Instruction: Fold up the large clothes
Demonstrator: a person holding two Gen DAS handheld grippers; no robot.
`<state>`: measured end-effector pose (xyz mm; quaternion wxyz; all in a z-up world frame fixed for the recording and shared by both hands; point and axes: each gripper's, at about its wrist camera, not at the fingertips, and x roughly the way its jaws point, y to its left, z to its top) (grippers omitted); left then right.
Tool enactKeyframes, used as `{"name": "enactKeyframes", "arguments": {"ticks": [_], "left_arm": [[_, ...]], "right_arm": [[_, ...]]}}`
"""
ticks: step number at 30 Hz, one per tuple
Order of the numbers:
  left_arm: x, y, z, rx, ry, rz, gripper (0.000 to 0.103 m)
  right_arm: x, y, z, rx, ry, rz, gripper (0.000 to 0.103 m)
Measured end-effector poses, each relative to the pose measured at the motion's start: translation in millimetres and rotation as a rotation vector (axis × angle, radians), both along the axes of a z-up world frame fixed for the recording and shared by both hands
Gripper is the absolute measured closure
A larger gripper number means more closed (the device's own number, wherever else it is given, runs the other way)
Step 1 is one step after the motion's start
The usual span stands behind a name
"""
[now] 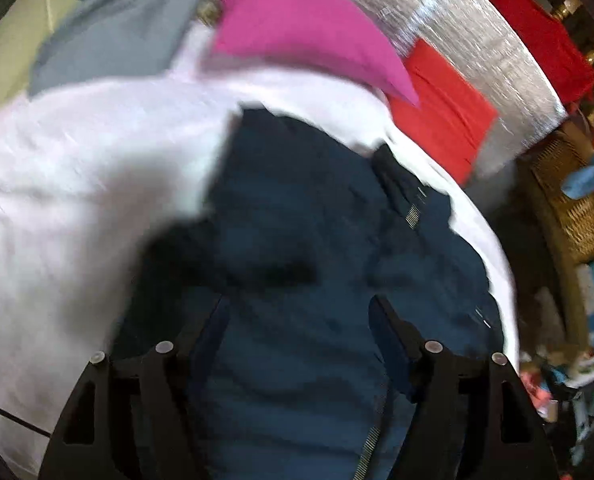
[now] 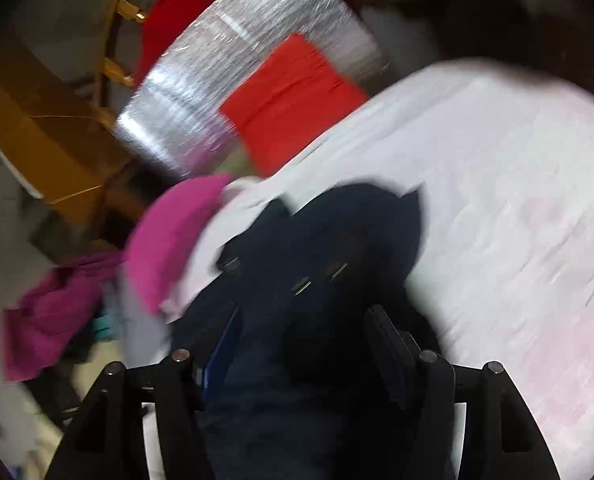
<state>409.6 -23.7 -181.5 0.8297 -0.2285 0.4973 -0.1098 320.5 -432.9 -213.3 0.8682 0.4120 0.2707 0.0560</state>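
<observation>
Lying between both claws' jaws — navy garment (image 1: 297,240) — on white sheet (image 1: 77,180).

Dark navy zippered garment (image 1: 297,240) lies crumpled on white sheet (image 1: 77,200).

One dark navy garment (image 1: 297,240) up front, zipper showing. One bright pink piece (image 1: 297,28) behind it, one folded orange-red piece (image 1: 441,116) on the silver surface (image 1: 477,40), one grey garment (image 1: 129,28) far left. Two grippers, one left (image 1: 299,320), one right (image 2: 303,328), two fingers (image 1: 389,324) each.
</observation>
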Motion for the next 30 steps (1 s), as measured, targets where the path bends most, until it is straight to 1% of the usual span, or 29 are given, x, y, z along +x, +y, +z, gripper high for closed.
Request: {"name": "enactKeyframes", "arguments": {"ticks": [2,3,4,6,7,8,10,12,14,17,18,19,20,21,22,24,25,26,27,28,29,30], "left_arm": [[-1,-12,-10,-0.056,0.055,-0.039,0.027],[1,-16,-19,-0.100,0.099,-0.051,0.027],[3,-18,-24,-0.126,0.125,-0.052,0.027],[11,-18,-40,-0.190,0.184,-0.028,0.027],[14,-16,-45,-0.205,0.196,-0.010,0.027],[17,-13,-49,-0.221,0.205,0.020,0.027],[27,-3,-55,-0.268,0.196,0.089,0.026],[34,4,-58,-0.289,0.180,0.130,0.026],[40,7,-64,-0.333,0.188,0.151,0.025],[44,8,-68,-0.371,0.167,0.167,0.027],[43,6,-69,-0.378,0.160,0.170,0.027],[43,6,-69,-0.382,0.146,0.174,0.028],[42,8,-68,-0.374,0.134,0.177,0.040],[43,8,-67,-0.352,0.121,0.176,0.058],[41,10,-67,-0.344,0.114,0.172,0.060],[43,8,-67,-0.346,0.108,0.159,0.065],[42,10,-64,-0.345,0.103,0.155,0.066],[43,8,-62,-0.340,0.093,0.151,0.066],[42,7,-59,-0.321,0.081,0.148,0.066],[44,4,-62,-0.301,0.083,0.146,0.066],[46,1,-66,-0.268,0.109,0.143,0.066],[47,1,-71,-0.256,0.132,0.142,0.063]], "right_arm": [[8,17,-14,0.096,0.041,0.102,0.036],[9,20,-22,0.134,0.058,0.125,0.036],[14,29,-37,0.197,0.101,0.155,0.036],[23,36,-55,0.255,0.159,0.166,0.036],[30,38,-64,0.274,0.188,0.164,0.036],[33,38,-72,0.295,0.208,0.152,0.036],[38,29,-80,0.357,0.192,0.101,0.036],[40,19,-81,0.366,0.181,0.048,0.036],[42,11,-83,0.374,0.172,0.002,0.036],[46,4,-90,0.407,0.153,-0.041,0.036],[47,3,-90,0.406,0.141,-0.049,0.037],[51,9,-84,0.395,0.135,-0.054,0.045],[52,10,-81,0.347,0.134,-0.066,0.055],[53,11,-78,0.303,0.135,-0.071,0.073],[50,11,-74,0.276,0.124,-0.073,0.077],[50,14,-62,0.236,0.083,-0.085,0.081],[45,13,-57,0.214,0.068,-0.087,0.082],[43,16,-47,0.162,0.038,-0.091,0.082],[42,16,-42,0.138,0.030,-0.093,0.082],[43,18,-41,0.112,0.039,-0.095,0.082],[41,13,-48,0.109,0.070,-0.093,0.082],[45,13,-53,0.110,0.101,-0.093,0.082]]}}
